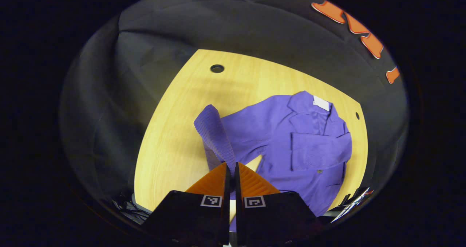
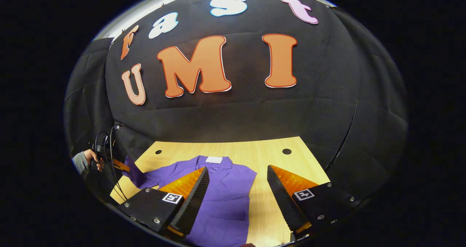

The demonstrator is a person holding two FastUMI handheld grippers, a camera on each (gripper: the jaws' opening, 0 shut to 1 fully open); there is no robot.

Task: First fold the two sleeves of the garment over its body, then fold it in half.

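Observation:
A purple jacket (image 1: pixel 287 137) lies face up on the wooden table (image 1: pixel 174 130), collar with a white label (image 1: pixel 321 103) towards the far side. One sleeve (image 1: pixel 320 150) lies folded across its chest. My left gripper (image 1: pixel 231 167) is shut on the cuff of the other sleeve (image 1: pixel 214 134) and holds it lifted off the table. In the right gripper view the jacket (image 2: pixel 225 203) lies under my right gripper (image 2: pixel 236 188), which hovers open with nothing between its fingers. At far left there, a hand (image 2: pixel 89 159) holds the left gripper (image 2: pixel 118 164) with the raised sleeve (image 2: pixel 133 174).
The table has round cable holes (image 1: pixel 217 68) (image 1: pixel 357 115) near its far corners, also seen as holes (image 2: pixel 158 152) (image 2: pixel 287 151) in the right gripper view. Black cloth walls close in the table. Bare wood (image 2: pixel 269 210) lies right of the jacket.

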